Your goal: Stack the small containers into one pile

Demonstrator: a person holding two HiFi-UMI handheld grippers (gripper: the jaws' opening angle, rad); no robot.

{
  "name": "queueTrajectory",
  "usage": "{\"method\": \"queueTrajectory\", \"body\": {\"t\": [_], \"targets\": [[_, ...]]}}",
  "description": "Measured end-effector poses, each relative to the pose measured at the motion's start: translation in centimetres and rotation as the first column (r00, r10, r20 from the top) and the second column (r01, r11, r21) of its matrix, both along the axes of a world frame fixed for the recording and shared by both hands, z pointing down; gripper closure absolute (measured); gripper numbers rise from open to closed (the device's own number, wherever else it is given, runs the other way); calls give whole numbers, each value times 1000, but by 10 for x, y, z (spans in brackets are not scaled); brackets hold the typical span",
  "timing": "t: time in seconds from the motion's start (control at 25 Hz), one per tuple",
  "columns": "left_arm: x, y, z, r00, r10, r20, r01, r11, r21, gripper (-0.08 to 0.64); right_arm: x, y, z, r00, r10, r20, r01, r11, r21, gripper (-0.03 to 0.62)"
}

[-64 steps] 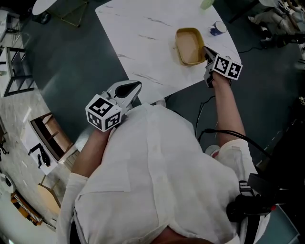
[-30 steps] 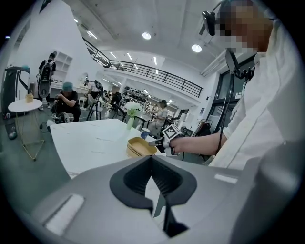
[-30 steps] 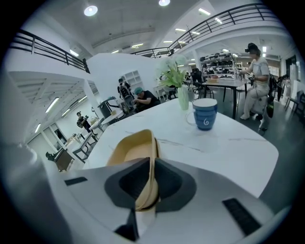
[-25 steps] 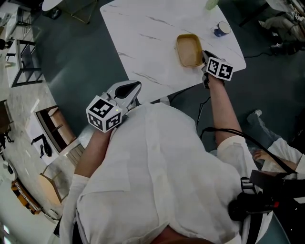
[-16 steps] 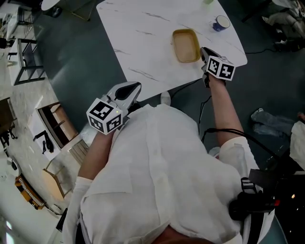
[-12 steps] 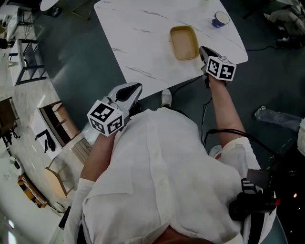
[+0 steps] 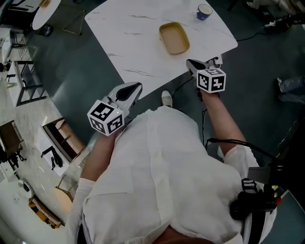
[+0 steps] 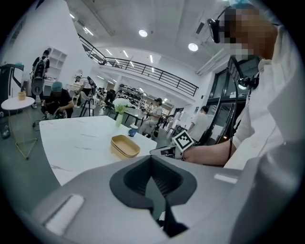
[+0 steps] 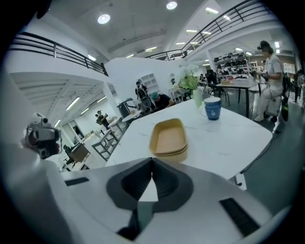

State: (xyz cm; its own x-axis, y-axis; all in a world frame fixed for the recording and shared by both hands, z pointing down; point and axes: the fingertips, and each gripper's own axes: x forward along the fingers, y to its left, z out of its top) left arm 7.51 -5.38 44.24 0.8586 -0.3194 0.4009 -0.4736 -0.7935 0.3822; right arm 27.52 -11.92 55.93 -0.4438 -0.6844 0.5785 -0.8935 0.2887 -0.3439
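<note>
The yellow containers (image 7: 174,38) sit nested in one pile on the white marble table (image 7: 133,43); two rims show in the right gripper view (image 9: 168,138), and the pile also shows in the left gripper view (image 8: 125,146). My right gripper (image 7: 191,64) hangs just off the table's near edge, a short way from the pile, jaws shut on nothing. My left gripper (image 7: 132,87) is held close to my chest, off the table's near left edge, also shut and empty. In the left gripper view the right gripper (image 8: 164,151) shows beside the pile.
A blue cup (image 7: 204,11) stands near the table's far right corner, beyond the pile, and shows in the right gripper view (image 9: 212,108). A vase with greenery (image 9: 195,93) stands farther back. Dark floor surrounds the table; a cable (image 7: 186,83) trails under its edge.
My right gripper has drawn back from the container pile to beyond the table's edge. The table now sits farther off in view. The left gripper has held its place.
</note>
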Motion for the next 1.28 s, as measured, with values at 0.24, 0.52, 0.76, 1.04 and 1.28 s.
{"method": "queueTrajectory", "body": {"t": [0.24,0.52,0.76,1.04,1.28], "targets": [[-38,30,-4,997,62,-36,-62,998,-1,554,-67,68,-15,999,-32,-16,32,999,24,586],[-93,73,-14,990,100,-103,-104,994,-26,554,-144,131,-40,997,-66,-30,68,997,44,586],[-125,105,-20,982,135,-131,-138,990,-14,554,-197,170,-60,989,-120,-88,128,987,92,586],[-158,128,-22,981,136,-137,-136,991,4,554,-242,202,-70,978,-169,-125,184,976,118,586],[-178,140,-13,983,121,-138,-123,992,0,552,-271,211,-81,962,-218,-166,244,958,151,586]]}}
